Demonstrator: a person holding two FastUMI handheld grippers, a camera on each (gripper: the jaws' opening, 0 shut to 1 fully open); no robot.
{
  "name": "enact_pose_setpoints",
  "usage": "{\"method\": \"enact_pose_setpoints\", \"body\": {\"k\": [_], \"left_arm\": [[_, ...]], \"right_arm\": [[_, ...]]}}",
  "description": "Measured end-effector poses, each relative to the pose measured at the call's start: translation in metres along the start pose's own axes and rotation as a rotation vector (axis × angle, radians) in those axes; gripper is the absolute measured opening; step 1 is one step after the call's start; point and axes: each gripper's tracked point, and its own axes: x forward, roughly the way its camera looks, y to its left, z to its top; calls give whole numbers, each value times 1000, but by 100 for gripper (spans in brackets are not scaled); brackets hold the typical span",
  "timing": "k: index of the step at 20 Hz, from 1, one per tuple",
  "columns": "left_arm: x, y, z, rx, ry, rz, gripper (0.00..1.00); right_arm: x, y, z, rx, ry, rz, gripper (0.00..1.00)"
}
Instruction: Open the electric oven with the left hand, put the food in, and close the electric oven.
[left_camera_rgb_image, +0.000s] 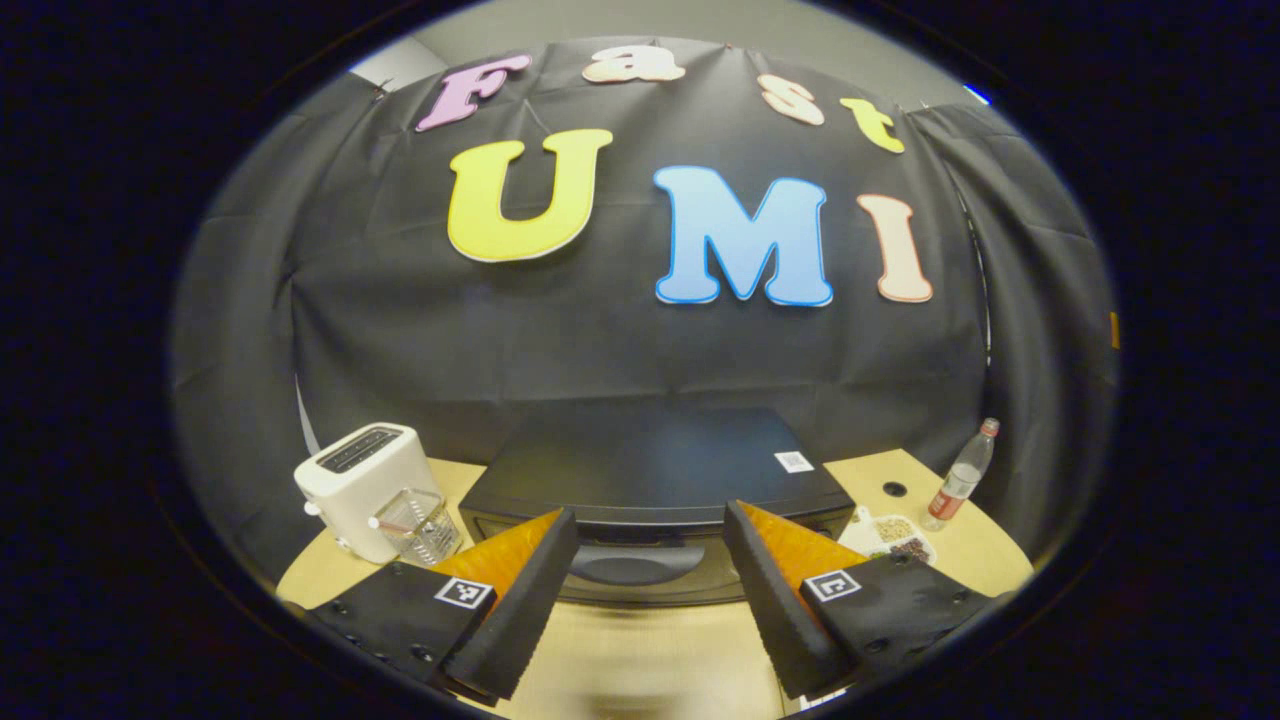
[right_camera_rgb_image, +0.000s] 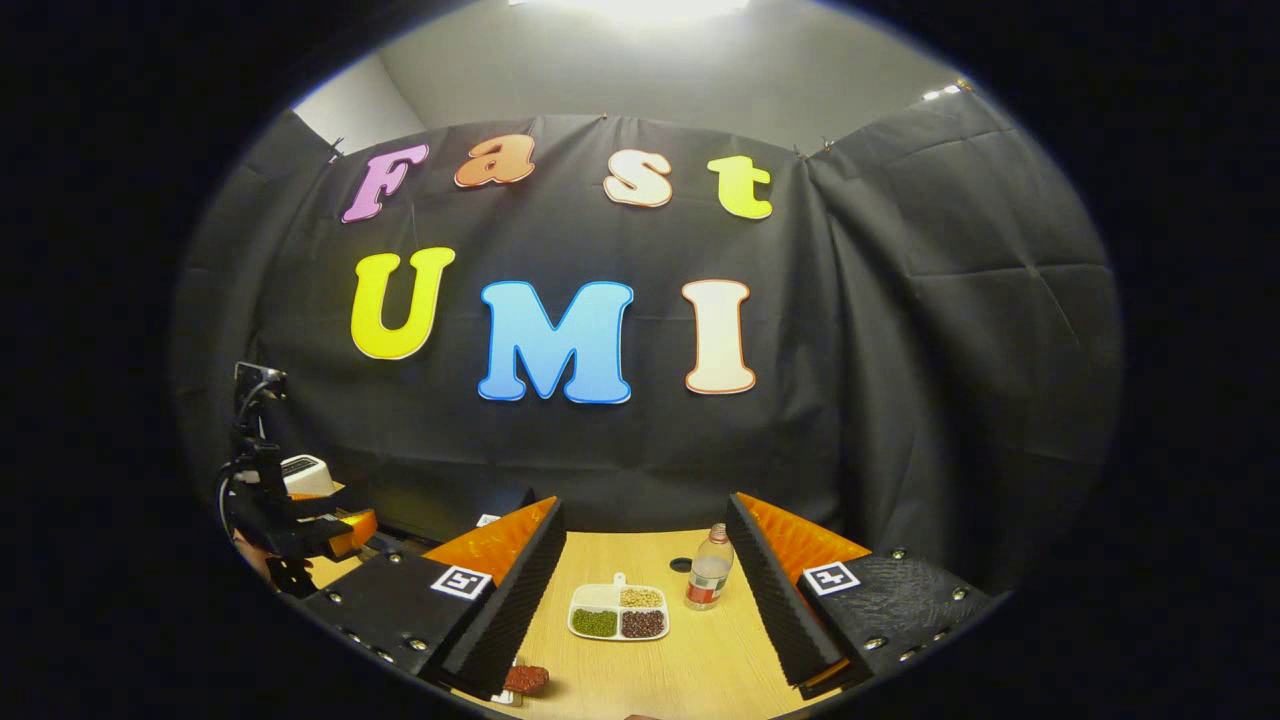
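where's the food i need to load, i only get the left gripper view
observer: A reddish-brown piece of food lies on the table, right beside the left-hand finger of the right tool in the right gripper view.
operator: is that tool holding it
observer: No, the right tool is open and grips nothing; the piece of food sits outside its jaws, low at the edge of that view.

The counter (right_camera_rgb_image: 660, 665) looks like pale wood with a smooth matt grain; on it the electric oven (left_camera_rgb_image: 650, 470) has a dark, smooth, faintly glossy top, beside a white glossy plastic toaster (left_camera_rgb_image: 362, 485) and a clear ribbed glass (left_camera_rgb_image: 420, 525)
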Motion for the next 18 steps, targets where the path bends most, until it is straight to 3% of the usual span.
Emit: {"method": "enact_pose_setpoints", "body": {"k": [6,10,11,13,18], "left_arm": [[45,15,-33,44,66,4,100],[54,13,-38,53,73,-17,98],[58,13,-36,51,67,-17,92],[60,15,-39,46,71,-11,100],[54,14,-41,48,83,-15,96]], "right_arm": [[4,-4,-2,-3,4,-21,97],[7,-1,-3,-2,11,-30,97],[8,1,-2,-3,12,-28,97],[10,5,-3,-11,13,-23,97],[10,18,-4,-7,16,-1,97]]}}
